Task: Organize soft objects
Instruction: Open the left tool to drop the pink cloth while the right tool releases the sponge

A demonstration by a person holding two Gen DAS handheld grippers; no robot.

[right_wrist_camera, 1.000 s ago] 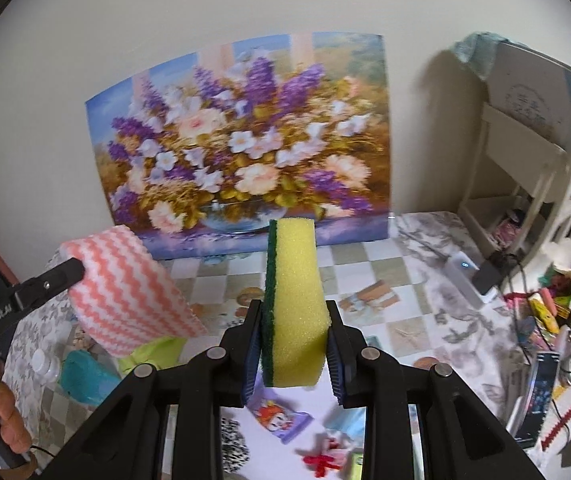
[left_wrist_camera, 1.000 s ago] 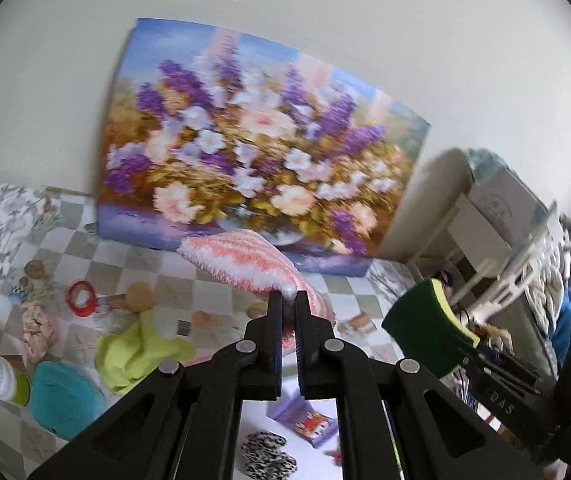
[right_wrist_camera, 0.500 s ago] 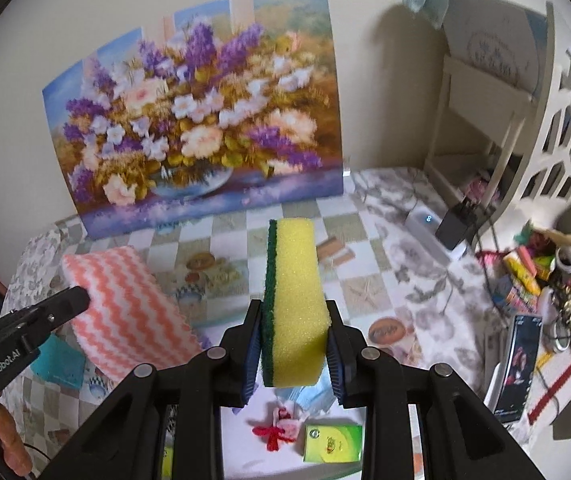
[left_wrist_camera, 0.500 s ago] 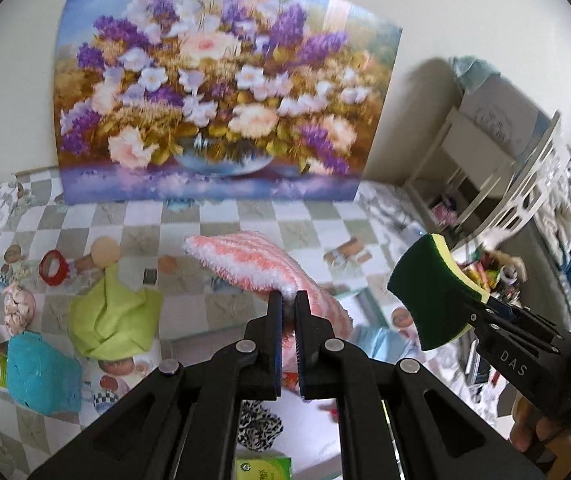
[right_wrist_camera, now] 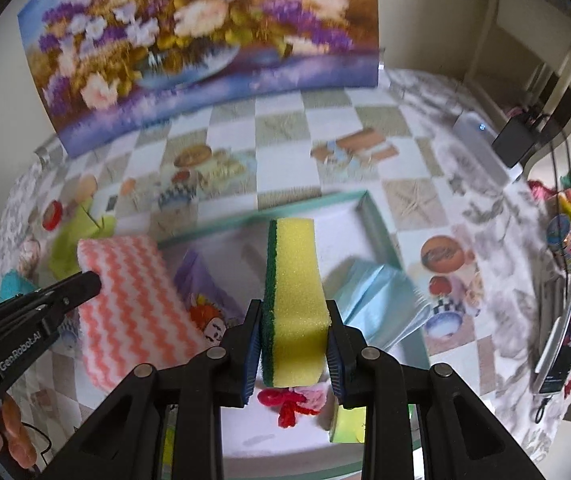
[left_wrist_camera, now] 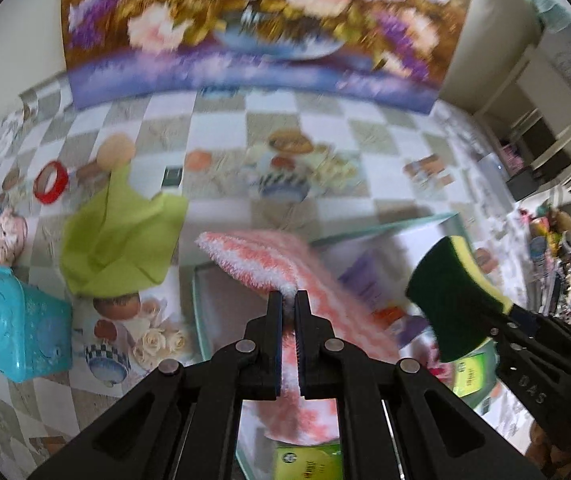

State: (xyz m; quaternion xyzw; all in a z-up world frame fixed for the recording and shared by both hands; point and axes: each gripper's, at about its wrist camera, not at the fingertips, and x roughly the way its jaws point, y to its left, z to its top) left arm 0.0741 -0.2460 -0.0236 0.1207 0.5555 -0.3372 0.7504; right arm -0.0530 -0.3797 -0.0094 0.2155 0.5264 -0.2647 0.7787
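Note:
My left gripper (left_wrist_camera: 288, 300) is shut on a pink and white zigzag cloth (left_wrist_camera: 269, 264), which hangs above the shallow teal-rimmed white tray (left_wrist_camera: 197, 300). The same cloth (right_wrist_camera: 133, 304) and left gripper (right_wrist_camera: 89, 282) show at the left of the right wrist view. My right gripper (right_wrist_camera: 294, 320) is shut on a yellow sponge with a green scrub side (right_wrist_camera: 291, 280), held upright over the tray (right_wrist_camera: 373, 224). In the left wrist view that sponge (left_wrist_camera: 451, 300) hangs at the right. A lime green cloth (left_wrist_camera: 121, 236) lies on the tablecloth left of the tray.
A flower painting (left_wrist_camera: 261, 20) leans on the wall behind. A turquoise box (left_wrist_camera: 21, 328) and a red ring (left_wrist_camera: 50, 187) lie far left. The tray holds a light blue cloth (right_wrist_camera: 381, 300), a purple packet (right_wrist_camera: 201, 292), a red yarn bow (right_wrist_camera: 285, 404) and green boxes (left_wrist_camera: 309, 464). Clutter and a white shelf (right_wrist_camera: 533, 52) stand right.
Both grippers have come down and tipped toward the table, carrying cloth and sponge. The tray with its items now fills the lower views, and the painting has slid to the top.

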